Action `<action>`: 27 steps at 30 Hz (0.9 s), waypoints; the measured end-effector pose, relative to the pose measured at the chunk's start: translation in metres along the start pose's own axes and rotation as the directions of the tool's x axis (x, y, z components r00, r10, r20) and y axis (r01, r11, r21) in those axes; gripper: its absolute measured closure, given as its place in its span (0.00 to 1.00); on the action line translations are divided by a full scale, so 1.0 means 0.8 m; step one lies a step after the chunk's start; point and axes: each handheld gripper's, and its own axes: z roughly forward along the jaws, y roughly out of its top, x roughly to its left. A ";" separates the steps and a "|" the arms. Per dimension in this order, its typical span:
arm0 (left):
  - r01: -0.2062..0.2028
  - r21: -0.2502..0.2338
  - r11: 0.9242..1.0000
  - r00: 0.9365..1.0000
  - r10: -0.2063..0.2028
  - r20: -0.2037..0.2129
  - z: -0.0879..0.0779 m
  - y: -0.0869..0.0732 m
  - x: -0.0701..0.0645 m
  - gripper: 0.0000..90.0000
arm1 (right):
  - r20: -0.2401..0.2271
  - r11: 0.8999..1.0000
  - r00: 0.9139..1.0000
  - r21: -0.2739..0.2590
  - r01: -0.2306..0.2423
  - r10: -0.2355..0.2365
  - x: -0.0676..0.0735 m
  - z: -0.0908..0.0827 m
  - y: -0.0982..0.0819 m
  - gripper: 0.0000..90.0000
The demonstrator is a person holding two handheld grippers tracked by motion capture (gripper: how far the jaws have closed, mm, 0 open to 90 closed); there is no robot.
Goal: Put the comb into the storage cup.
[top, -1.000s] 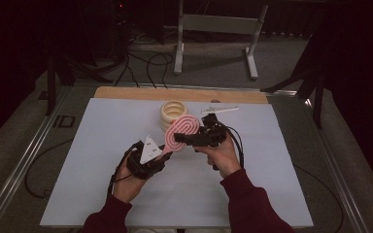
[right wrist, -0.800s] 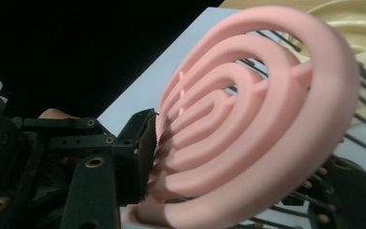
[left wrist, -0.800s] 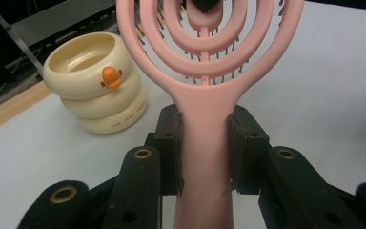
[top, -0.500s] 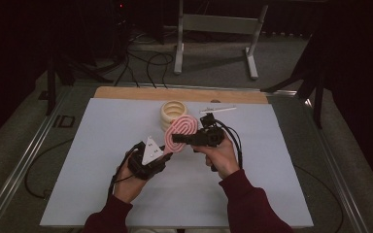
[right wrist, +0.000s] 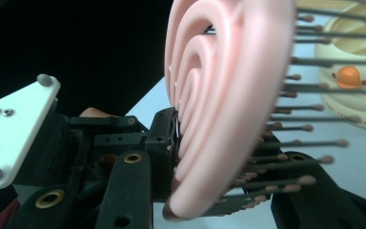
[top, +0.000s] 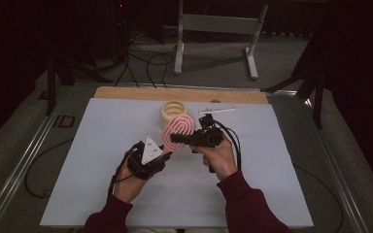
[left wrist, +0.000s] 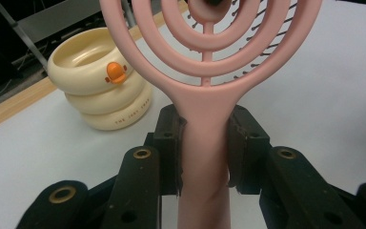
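Two hand-held grippers meet over the middle of the pale grey table sheet, both on a pink plastic hairbrush with concentric open rings in its head.

At the left in the high view, the left gripper, with its grey three-cornered plate on top, points up and to the right; its jaw tips are hidden under the brush's handle. In the left gripper view the two black jaws are pressed against either side of the handle, pinching it just below the ringed head. The top of the head is cut off by the picture's upper edge, and the dark bristles show only through the gaps between rings.

Farther right, the right gripper reaches leftward across the brush head. In the right gripper view its jaws stand on either side of the head, one against the smooth back, the other among the bristles; whether they actually press on it is hard to make out.

Behind the brush sits a cream stacked-ring container with a small orange duck figure, apart from it. A thin white stick lies to its right, too small to identify.
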 end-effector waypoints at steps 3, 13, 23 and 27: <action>-0.003 0.002 1.000 1.000 0.003 -0.004 0.000 0.000 0.000 0.77 | 0.005 1.000 1.000 -0.004 0.020 -0.020 0.004 0.001 0.001 0.70; -0.001 -0.005 1.000 1.000 0.001 0.000 -0.003 0.001 0.002 0.72 | 0.025 0.999 0.999 -0.023 0.035 -0.035 0.007 0.001 0.002 0.71; 0.043 -0.036 0.998 0.999 -0.044 -0.013 -0.010 0.001 0.009 0.53 | 0.039 0.999 0.998 -0.034 0.042 -0.041 0.009 -0.002 0.004 0.71; 0.060 -0.046 0.997 0.996 -0.063 -0.057 -0.015 0.001 0.014 0.38 | 0.047 0.998 0.998 -0.043 0.038 -0.036 0.007 -0.004 0.005 0.71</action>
